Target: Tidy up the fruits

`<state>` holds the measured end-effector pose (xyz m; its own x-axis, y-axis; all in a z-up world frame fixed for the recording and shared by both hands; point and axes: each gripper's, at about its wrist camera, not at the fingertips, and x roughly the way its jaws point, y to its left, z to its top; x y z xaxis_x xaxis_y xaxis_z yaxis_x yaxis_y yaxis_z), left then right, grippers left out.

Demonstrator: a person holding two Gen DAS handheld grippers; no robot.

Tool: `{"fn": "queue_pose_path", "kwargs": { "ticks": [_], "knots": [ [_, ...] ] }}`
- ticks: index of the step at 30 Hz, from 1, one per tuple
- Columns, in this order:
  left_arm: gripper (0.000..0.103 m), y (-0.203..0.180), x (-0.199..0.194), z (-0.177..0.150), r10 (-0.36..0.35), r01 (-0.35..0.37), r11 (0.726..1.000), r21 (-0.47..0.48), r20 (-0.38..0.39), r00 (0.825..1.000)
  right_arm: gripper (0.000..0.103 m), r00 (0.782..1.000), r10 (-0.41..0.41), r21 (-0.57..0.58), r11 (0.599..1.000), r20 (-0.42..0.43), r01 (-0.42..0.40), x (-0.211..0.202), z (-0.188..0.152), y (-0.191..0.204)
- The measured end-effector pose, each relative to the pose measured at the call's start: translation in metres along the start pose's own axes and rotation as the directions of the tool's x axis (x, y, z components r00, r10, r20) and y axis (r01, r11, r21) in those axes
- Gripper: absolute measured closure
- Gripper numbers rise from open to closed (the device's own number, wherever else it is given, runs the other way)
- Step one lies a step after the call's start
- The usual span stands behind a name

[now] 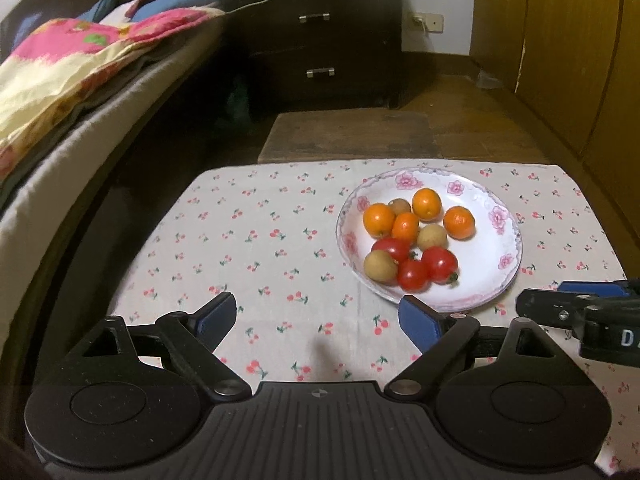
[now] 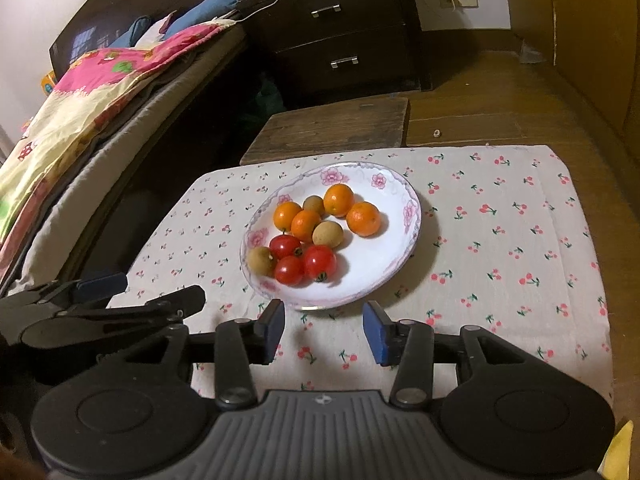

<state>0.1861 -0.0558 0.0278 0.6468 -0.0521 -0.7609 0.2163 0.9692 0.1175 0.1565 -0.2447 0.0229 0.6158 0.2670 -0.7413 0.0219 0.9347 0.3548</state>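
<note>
Orange, red and tan fruits [image 2: 310, 236] are heaped on the plate [image 2: 394, 268]; at six o'clock, the left gripper [image 1: 318, 316] is spread wide, the right gripper [image 2: 324, 330] narrower, both empty.

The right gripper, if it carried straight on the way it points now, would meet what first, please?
Probably the near rim of the flowered plate ahead of the right gripper, whose jaws stand apart and empty; depth is uncertain.

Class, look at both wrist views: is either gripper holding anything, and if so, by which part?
Nothing is held. The left gripper and right gripper are both open over the cloth, fingers empty, short of the plate of fruit.
</note>
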Motion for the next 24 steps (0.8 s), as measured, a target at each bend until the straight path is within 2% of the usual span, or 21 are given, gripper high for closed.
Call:
{"fn": "queue_pose_path", "kwargs": {
  "ticks": [2,4,15,24],
  "knots": [
    [0.008,-0.001,-0.002,-0.004,0.014,-0.014,1.0,0.006,0.0,1.0,0.059,1.0,-0.001,0.004,1.0,-0.002,0.001,-0.002,-0.004,0.0],
    [0.0,-0.002,-0.004,-0.009,0.032,-0.032,0.999,0.009,0.002,0.999,0.059,1.0,-0.002,0.008,1.0,-0.008,0.002,-0.004,-0.008,-0.001],
    [0.0,0.003,-0.023,-0.028,0.019,-0.019,1.0,-0.019,0.016,1.0,0.058,1.0,0.018,0.012,1.0,0.0,-0.018,-0.022,-0.025,0.005],
    [0.0,0.011,-0.034,-0.04,-0.026,0.028,0.997,-0.067,0.02,0.999,0.058,0.999,0.037,0.017,0.999,0.009,-0.037,-0.035,-0.038,0.008]
  ]
}}
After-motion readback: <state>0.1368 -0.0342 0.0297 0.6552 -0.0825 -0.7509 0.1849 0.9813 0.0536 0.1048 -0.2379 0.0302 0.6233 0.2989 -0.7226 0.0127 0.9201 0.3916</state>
